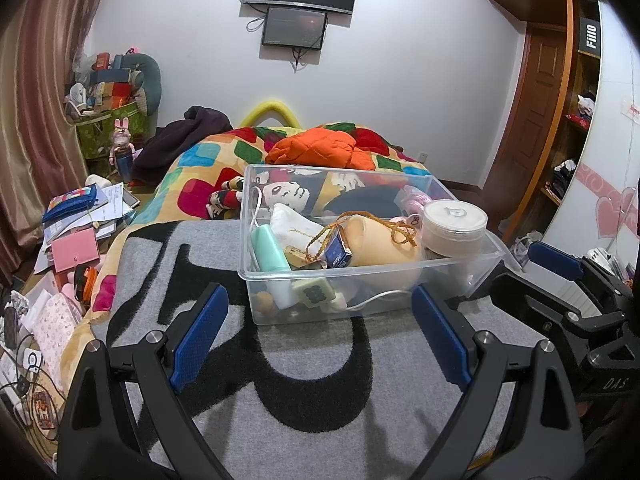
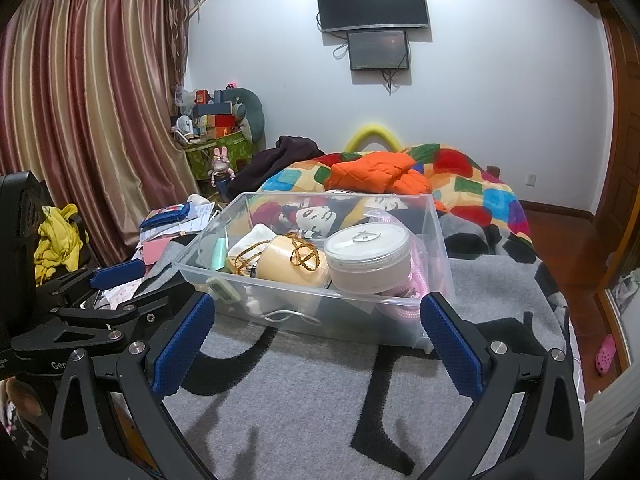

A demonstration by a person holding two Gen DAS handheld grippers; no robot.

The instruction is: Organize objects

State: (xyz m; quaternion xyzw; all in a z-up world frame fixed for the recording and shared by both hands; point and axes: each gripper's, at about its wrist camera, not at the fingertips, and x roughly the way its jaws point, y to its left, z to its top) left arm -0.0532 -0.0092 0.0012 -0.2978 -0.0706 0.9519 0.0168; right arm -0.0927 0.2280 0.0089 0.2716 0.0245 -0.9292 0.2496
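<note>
Both the left hand-held gripper [image 1: 320,344] and right hand-held gripper [image 2: 318,344] hover released and empty before a clear plastic bin [image 1: 460,276] of assorted items on the bed's grey blanket [image 1: 312,412], seemingly between steps; next comes choosing something to grasp.

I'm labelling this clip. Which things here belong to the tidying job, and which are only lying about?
Belongs to the job:
clear bin
round tub
peach cup
blue box
left gripper, right gripper, both open

Lying about:
orange jacket
pink wallet
TV
</note>
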